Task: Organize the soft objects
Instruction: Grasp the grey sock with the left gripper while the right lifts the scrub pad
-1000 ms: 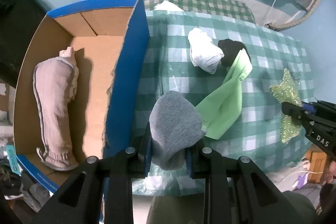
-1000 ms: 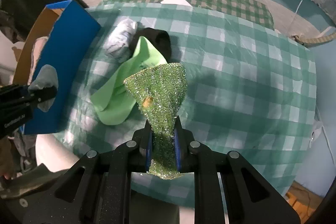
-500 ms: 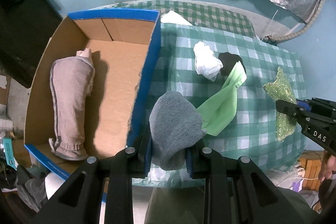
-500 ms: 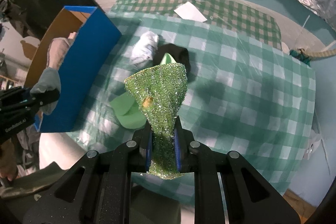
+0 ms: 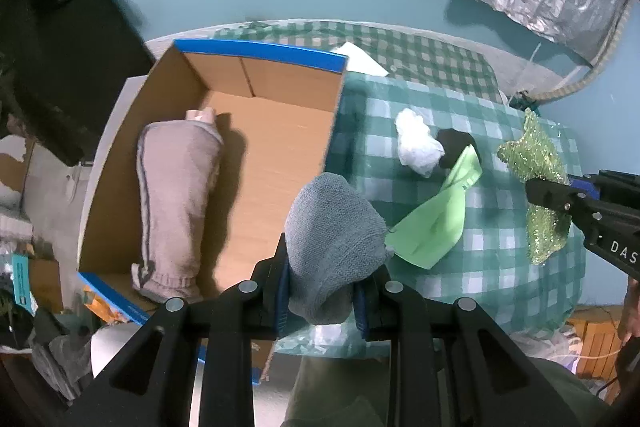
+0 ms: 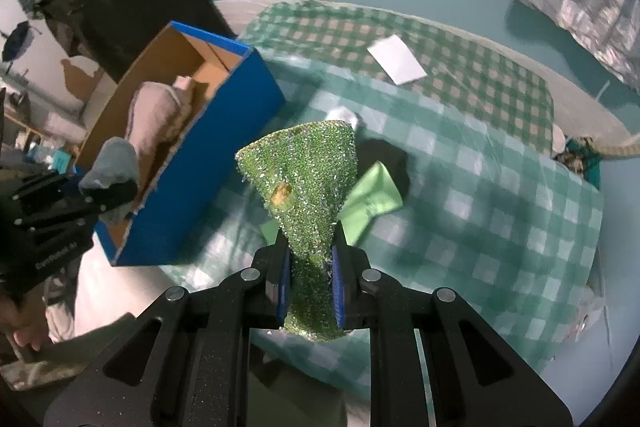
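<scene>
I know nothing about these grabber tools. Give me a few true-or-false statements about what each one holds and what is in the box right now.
1. The left gripper grips a grey sock. True.
2. The right gripper is open and holds nothing. False: it is shut on a glittery green piece.
3. The cardboard box contains nothing. False: a folded beige garment lies inside.
4. A light green cloth lies on the checked tablecloth. True.
</scene>
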The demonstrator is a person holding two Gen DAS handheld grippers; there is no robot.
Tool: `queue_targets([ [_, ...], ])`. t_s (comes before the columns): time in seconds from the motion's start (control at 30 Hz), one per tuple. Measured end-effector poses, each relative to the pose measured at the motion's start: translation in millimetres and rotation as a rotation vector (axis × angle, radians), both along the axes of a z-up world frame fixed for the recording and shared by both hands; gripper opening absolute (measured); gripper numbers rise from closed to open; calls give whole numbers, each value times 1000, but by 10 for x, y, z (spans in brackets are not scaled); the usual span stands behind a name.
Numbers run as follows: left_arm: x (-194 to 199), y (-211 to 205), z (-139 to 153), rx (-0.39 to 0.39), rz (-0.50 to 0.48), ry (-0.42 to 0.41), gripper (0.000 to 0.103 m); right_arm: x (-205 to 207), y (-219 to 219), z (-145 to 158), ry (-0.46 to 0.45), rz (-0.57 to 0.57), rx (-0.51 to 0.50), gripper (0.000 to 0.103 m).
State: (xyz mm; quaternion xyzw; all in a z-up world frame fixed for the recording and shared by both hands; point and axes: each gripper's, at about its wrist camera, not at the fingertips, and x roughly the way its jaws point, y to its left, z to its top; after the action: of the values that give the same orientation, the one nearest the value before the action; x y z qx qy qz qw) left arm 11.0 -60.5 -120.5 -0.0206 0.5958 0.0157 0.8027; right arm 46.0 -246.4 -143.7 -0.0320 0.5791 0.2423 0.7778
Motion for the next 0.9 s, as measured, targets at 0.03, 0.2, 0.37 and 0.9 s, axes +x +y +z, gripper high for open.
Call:
queue_targets([
  [0.03, -6, 33, 12, 1, 9, -1, 26, 4, 31, 10, -2, 6, 1, 16],
  [0.2, -29, 170, 48, 3, 43, -9, 26, 59, 262, 97, -18, 54, 10, 16],
  [0.37, -53, 348, 73, 6, 82, -16, 26, 120, 515, 142, -26, 104, 14, 16],
  [0.9, -18, 963, 103, 18, 208, -35, 26, 405, 1565, 208, -41, 276, 35, 16],
])
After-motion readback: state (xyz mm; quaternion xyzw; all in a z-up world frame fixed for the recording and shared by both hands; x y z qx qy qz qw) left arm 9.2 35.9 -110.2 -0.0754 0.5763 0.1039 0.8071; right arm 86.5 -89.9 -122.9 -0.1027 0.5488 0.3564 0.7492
